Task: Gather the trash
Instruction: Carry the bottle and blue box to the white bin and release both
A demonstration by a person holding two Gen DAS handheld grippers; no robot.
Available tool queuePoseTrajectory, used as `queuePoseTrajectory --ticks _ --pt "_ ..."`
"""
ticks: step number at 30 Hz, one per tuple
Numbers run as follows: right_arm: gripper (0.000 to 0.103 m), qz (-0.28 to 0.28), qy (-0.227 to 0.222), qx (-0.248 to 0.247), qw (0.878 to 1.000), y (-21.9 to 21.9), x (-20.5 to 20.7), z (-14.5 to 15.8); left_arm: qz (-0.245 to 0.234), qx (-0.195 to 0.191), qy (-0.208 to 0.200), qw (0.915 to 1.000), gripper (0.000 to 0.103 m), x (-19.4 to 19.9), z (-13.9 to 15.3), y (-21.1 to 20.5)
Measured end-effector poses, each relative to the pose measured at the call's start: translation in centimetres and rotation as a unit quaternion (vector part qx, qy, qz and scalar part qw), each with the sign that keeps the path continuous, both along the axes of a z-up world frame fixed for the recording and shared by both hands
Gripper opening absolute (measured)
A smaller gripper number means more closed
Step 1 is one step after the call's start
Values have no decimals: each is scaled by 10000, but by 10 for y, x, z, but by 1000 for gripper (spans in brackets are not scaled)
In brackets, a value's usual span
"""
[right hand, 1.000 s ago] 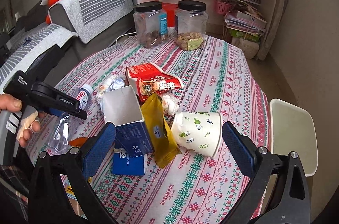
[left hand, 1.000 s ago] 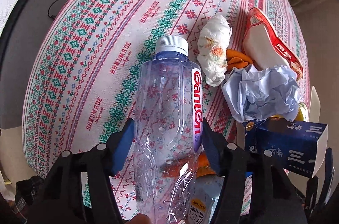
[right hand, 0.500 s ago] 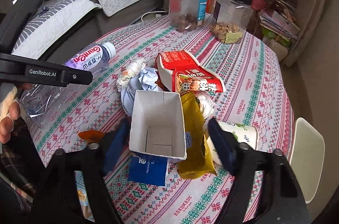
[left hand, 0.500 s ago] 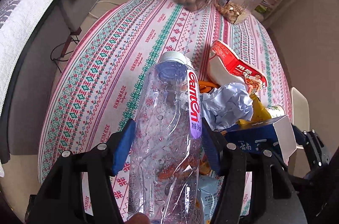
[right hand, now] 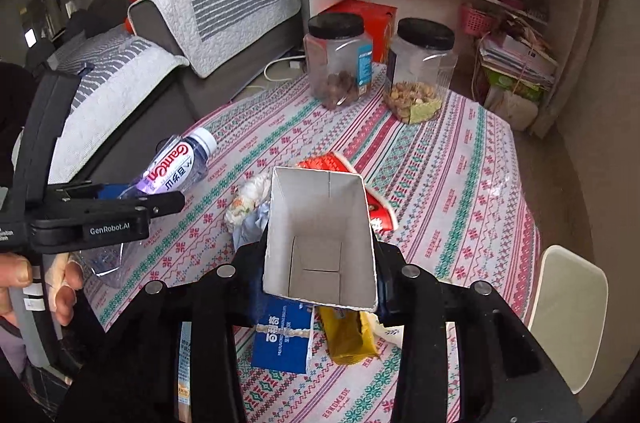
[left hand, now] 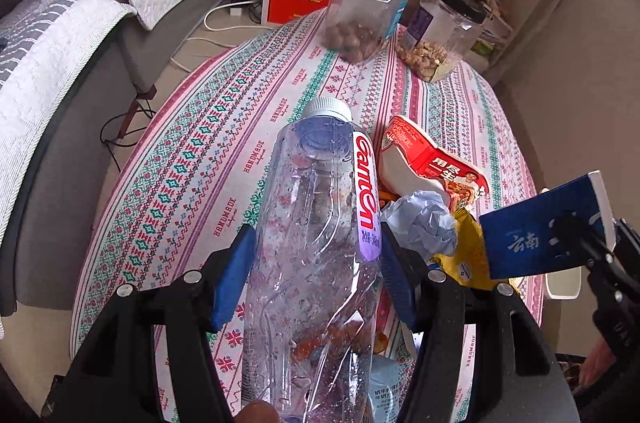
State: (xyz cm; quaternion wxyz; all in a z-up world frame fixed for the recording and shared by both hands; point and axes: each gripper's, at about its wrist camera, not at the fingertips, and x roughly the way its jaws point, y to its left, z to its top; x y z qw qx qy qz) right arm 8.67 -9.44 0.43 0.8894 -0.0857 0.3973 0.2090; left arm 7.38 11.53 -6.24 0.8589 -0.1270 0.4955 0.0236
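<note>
Clear plastic fills your left wrist view: the left gripper [left hand: 316,279] clamps the crumpled bottle [left hand: 320,239], cap pointing far, red "Ganten" along its label, lifted off the tablecloth [left hand: 208,159] printed "HANDMADE". In your right wrist view, the right gripper [right hand: 320,275] has just been closing and now pinches the open blue carton [right hand: 320,239], mouth up, clear of the remaining wrappers.

The bottle [left hand: 320,243] is clear, thin plastic, crumpled and glossy, with a smooth white cap and a shiny label; the carton [right hand: 320,235] is matt white card inside, printed dark blue outside; the tablecloth [left hand: 224,151] looks like woven cloth with a matt patterned face; the jars [right hand: 340,63] are clear plastic under matt black lids; the yellow wrapper [right hand: 348,335] is glossy film; the crumpled paper [left hand: 424,219] looks soft and creased.
</note>
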Motion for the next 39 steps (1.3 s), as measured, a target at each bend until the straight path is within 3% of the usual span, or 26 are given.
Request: queuePoseTrajectory --ticks 4,14,18,22,26,27,29,30,35,39 --pt "38 -357 -328 0 9988 -24 4 13 -14 71 -196 9998 60 -2 2 -7" --pt "38 -1587 -515 -182 9858 -115 14 12 -252 219 -314 9990 60 -2 3 -31" --pt "38 -2255 -378 -379 9728 -161 19 3 -443 234 -474 9976 60 -7 10 -46" --pt "38 -3015 -37 -627 9514 -209 27 -19 -774 306 -616 9946 60 -8 20 -76" --pt "40 -3555 216 -433 9334 -253 25 -26 -1124 204 -675 9912 60 0 30 -117" --pt "41 -3679 152 -391 9289 -263 22 -23 -1196 150 -676 9904 60 4 32 -129" --pt "68 -3851 -23 -340 9223 -277 14 -15 -1367 68 -694 9881 60 13 36 -156" --pt "73 -3941 -131 -322 9184 -284 9 -11 -1428 26 -703 9872 60 19 38 -171" --pt "88 -4292 -443 -130 9020 -317 -13 4 -1922 -214 -663 9789 60 40 40 -245" --pt "93 -4550 -624 76 8883 -337 -34 10 -2254 -482 -461 9720 60 56 32 -301"
